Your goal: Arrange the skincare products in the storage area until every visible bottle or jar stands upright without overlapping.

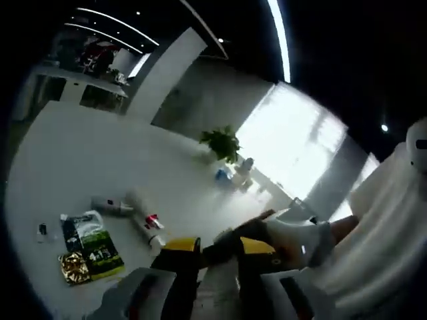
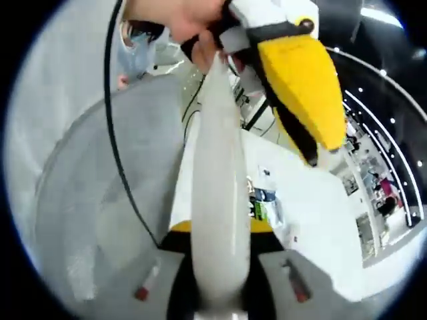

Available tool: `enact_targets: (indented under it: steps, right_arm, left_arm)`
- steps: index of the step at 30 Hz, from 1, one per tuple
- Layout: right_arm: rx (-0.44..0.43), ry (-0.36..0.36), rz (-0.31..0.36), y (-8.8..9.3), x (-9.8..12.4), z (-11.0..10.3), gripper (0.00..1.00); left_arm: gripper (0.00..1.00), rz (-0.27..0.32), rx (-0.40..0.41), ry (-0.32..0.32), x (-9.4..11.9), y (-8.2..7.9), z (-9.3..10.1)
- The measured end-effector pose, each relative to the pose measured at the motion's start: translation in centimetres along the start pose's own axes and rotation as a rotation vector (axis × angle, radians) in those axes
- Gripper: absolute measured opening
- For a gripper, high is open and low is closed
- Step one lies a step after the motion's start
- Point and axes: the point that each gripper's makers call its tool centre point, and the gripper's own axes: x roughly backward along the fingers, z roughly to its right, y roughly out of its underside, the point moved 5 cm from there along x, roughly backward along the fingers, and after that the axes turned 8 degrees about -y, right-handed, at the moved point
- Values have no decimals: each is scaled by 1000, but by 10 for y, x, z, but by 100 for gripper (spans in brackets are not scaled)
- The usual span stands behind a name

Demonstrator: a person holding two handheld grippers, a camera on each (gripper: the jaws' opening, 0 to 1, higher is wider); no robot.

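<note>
My right gripper (image 2: 220, 230) is shut on a long white bottle (image 2: 219, 167). The bottle runs up the middle of the right gripper view to a person's hand (image 2: 190, 23). Beside that hand hangs the left gripper's yellow finger (image 2: 303, 83), pointing away from the bottle. In the left gripper view my left gripper (image 1: 220, 257) has its jaws apart, and a dark shape shows in the gap. On the white table (image 1: 80, 153) lie a grey tube (image 1: 110, 205) and a white bottle with a red cap (image 1: 148, 225), both on their sides.
Printed sachets (image 1: 90, 243), a gold packet (image 1: 72, 267) and a small dark item (image 1: 42, 230) lie at the table's near left. A potted plant (image 1: 222, 142) and small blue and white bottles (image 1: 237, 175) stand at the far edge. A white sleeve (image 1: 313, 243) comes in from the right.
</note>
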Motion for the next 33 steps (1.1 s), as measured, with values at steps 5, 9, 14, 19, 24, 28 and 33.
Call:
enact_targets:
  steps: [5, 9, 14, 19, 24, 28, 33]
  right_arm:
    - [-115, 17, 53, 2, 6, 5, 18]
    - [-192, 21, 72, 7, 9, 5, 18]
    - [-272, 25, 91, 15, 13, 1, 19]
    - [-376, 26, 130, 21, 19, -3, 19]
    - [-461, -30, 226, 14, 21, -9, 19]
    - [-542, -156, 361, -5, 19, -15, 19]
    - [-612, -259, 489, -24, 18, -15, 19]
  left_arm:
    - [36, 74, -20, -11, 12, -7, -6]
    - [42, 97, -23, 13, 12, -8, -3]
    - [50, 106, -59, 38, 3, -3, 3]
    - [53, 82, -106, 66, -9, 10, 5]
    - [52, 64, -95, 89, -18, 24, 9]
    - [47, 97, -64, 148, -21, 29, 23]
    - [35, 110, -58, 161, -20, 31, 26]
